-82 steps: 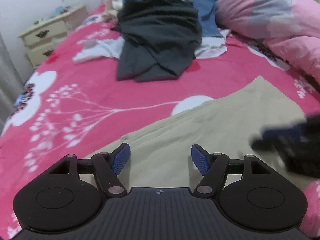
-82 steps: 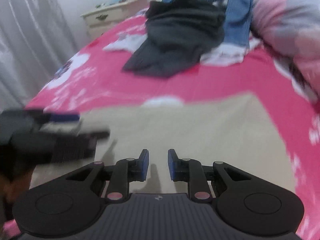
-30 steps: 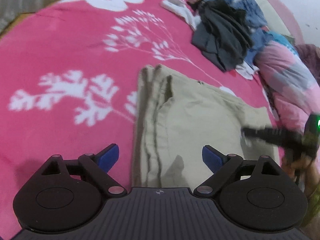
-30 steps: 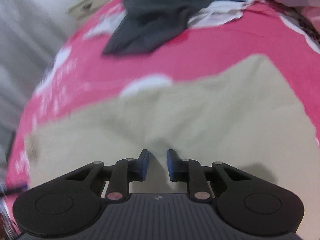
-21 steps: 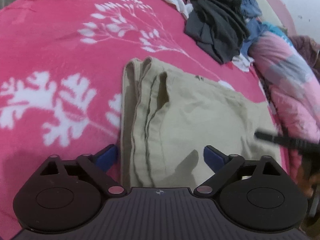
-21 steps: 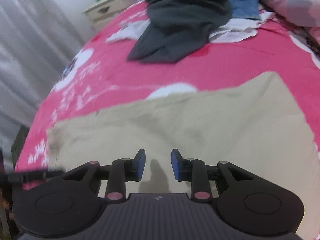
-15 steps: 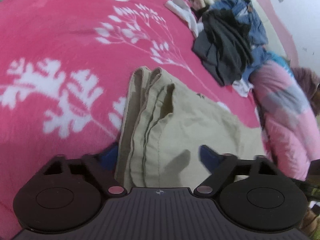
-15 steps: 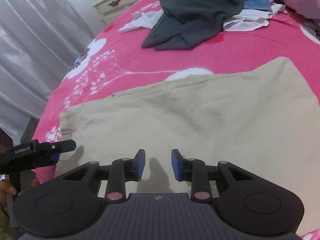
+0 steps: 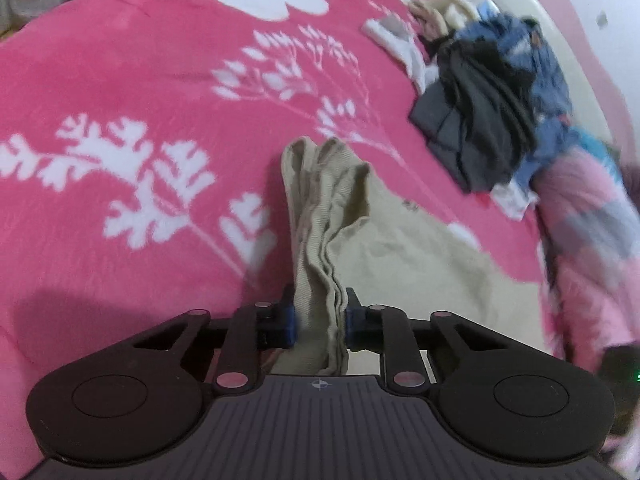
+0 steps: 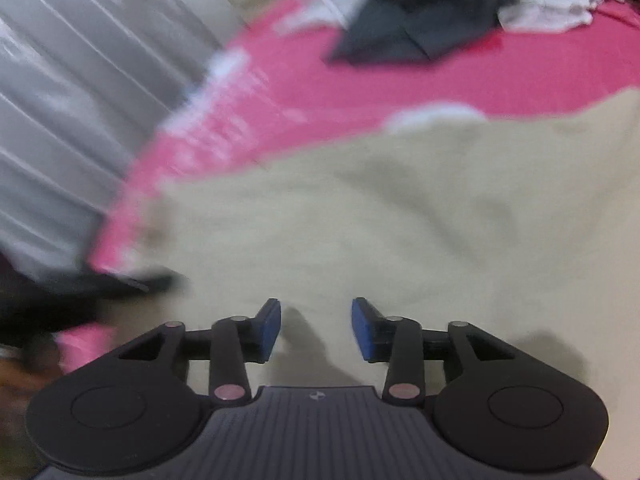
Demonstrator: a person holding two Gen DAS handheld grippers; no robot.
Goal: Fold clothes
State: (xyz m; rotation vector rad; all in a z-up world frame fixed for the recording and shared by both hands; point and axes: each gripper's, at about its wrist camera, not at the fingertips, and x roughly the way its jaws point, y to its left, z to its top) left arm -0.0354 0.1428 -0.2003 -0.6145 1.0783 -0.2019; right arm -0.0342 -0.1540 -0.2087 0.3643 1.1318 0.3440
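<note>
Trousers (image 9: 384,248) on the bedspread (image 9: 132,92), clothes pile (image 9: 492,116) behind, perhaps a curtain (image 10: 76,92) left

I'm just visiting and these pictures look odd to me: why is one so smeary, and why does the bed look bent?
Right wrist view: motion blur smears the curtain and pink bedspread; only the right gripper is sharp, casting soft shadows on the beige garment. Left wrist view: milder blur; the fisheye lens bulges the bed; the left gripper looks crisp.

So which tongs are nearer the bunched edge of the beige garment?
Left. The left tongs have just closed on the beige garment's bunched edge; the right tongs, just opening, hover over its flat middle.
</note>
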